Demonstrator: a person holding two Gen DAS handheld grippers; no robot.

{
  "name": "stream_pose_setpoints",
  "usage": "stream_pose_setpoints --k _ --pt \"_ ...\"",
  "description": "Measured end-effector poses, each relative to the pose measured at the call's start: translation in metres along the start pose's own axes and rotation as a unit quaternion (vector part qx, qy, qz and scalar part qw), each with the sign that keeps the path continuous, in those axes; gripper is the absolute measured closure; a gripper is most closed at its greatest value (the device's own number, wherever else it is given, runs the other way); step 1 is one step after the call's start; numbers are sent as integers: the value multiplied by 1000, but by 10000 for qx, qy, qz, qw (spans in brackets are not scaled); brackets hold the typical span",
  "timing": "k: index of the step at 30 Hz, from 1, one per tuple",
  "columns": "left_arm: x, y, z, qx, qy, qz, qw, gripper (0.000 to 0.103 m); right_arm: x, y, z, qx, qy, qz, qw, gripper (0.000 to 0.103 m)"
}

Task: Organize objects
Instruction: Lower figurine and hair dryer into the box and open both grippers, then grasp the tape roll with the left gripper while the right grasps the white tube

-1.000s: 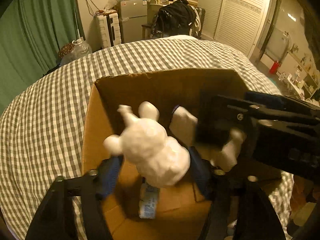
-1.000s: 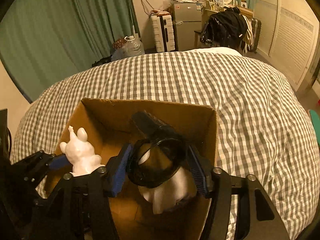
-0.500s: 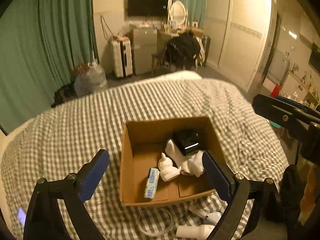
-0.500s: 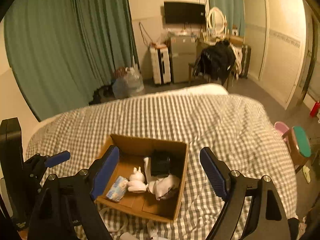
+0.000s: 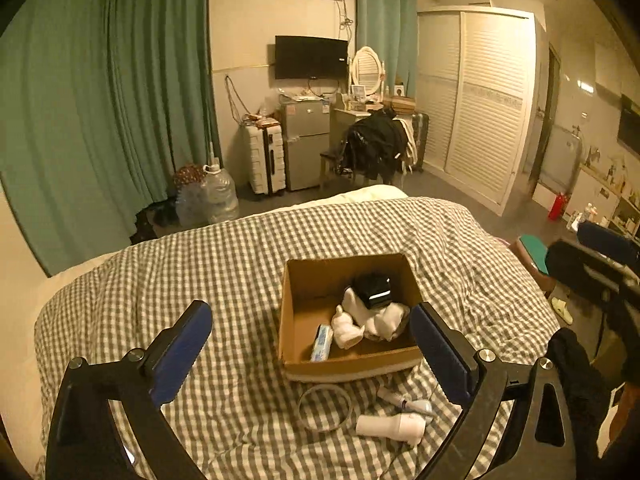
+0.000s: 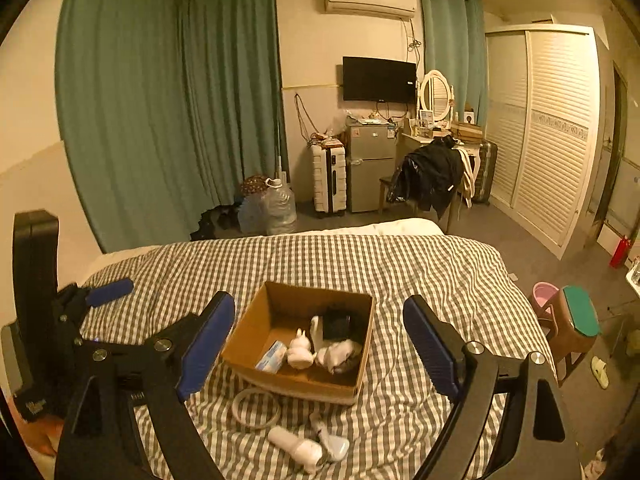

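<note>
Both my grippers, left point(image 5: 310, 344) and right point(image 6: 318, 338), empty, fingers opening wide above cardboard box point(image 5: 344, 366) (no print legible).

left gripper point(image 5: 310, 336), right gripper point(image 6: 318, 332): black frames, blue ribbed pads point(image 5: 182, 340), silver screws point(image 5: 486, 355) at finger joints; jaws opening, nothing between.

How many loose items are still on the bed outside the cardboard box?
3: a ring by the cardboard box, a white bottle and a small tube beside it. Others may be hidden.
</note>
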State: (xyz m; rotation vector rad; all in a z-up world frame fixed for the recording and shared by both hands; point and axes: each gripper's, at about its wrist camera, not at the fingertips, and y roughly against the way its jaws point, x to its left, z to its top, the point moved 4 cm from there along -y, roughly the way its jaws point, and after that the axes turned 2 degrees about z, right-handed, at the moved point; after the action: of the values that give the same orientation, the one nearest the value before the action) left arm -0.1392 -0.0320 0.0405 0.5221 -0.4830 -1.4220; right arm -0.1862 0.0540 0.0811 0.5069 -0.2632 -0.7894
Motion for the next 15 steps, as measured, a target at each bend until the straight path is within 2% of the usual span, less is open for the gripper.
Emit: stream_pose_setpoints --k 5,9,15 --pt "5 7 -28 -36 1 183 9998 1 7 10 -32 119 -66 51 9999 17" --pt "12 2 -57 24 70 293 9995 1 8 1 -63 309 -247 160 9991 17" --pt "13 -27 -108 376 55 477 9981 1 7 -25 -111 677 -355 137 9970 17"
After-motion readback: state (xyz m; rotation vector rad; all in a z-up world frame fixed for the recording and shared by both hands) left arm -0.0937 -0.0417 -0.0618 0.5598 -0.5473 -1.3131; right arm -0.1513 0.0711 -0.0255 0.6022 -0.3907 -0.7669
